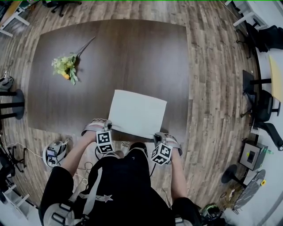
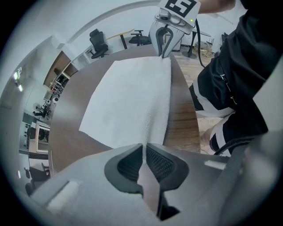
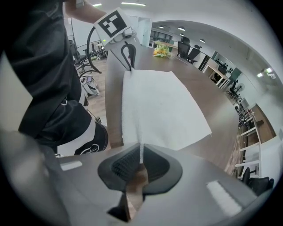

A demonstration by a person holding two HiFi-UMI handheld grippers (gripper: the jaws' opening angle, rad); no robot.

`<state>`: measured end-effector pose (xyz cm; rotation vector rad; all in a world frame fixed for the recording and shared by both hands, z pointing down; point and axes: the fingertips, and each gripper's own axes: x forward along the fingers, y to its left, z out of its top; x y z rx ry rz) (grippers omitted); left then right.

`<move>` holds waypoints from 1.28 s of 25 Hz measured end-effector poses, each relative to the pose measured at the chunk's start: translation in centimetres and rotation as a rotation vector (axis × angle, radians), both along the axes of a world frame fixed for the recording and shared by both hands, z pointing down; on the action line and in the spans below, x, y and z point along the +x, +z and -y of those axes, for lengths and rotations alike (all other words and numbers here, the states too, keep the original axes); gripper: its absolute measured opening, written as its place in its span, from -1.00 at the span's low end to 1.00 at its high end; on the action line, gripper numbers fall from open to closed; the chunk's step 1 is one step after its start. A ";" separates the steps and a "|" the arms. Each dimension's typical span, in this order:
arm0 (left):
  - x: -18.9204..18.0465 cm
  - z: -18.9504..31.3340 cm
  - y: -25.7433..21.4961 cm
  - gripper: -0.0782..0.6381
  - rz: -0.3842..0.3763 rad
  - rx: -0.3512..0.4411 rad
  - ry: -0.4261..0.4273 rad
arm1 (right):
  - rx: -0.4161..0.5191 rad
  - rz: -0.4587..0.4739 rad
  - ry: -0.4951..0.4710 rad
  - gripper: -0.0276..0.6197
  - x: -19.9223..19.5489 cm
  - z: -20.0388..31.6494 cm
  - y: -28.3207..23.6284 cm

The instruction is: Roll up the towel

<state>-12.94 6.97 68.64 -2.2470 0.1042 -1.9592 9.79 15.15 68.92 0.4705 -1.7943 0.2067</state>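
White towel (image 1: pixel 138 112) edge pinched in left claw (image 2: pixel 144 145) and right claw (image 3: pixel 140 148); flowers (image 1: pixel 66 66) outside left gripper view

Soft, even indoor light fills all three views, coming from ceiling strip lights (image 3: pixel 131 4) that show in the right gripper view. The white towel (image 1: pixel 137 113) reads bright without glare, and the dark worktop (image 1: pixel 132 53) carries only a faint sheen and weak, diffuse shadows. Every view is strongly fisheye-bent (the worktop's straight edges bow, and both gripper views sit in a round frame with black corners), and in each gripper view the grey jaws close to the lens are out of focus while the towel beyond them is sharper.
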 end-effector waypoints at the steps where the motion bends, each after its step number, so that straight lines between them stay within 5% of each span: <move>1: 0.0 0.0 0.1 -0.67 -0.001 -0.003 0.000 | -0.003 0.004 0.004 -0.83 0.0 0.0 0.0; 9: 0.3 0.7 0.2 -0.63 -0.021 0.008 -0.035 | 0.010 0.003 0.036 -0.81 0.3 0.4 0.1; 18: 0.0 1.8 -1.0 -0.29 -0.076 0.109 -0.105 | 0.155 -0.031 0.080 -0.41 0.6 1.4 -1.2; 32: 0.8 -0.5 -2.4 -0.29 -0.099 0.128 -0.077 | 0.163 -0.017 0.058 -0.41 -0.5 -1.4 -2.0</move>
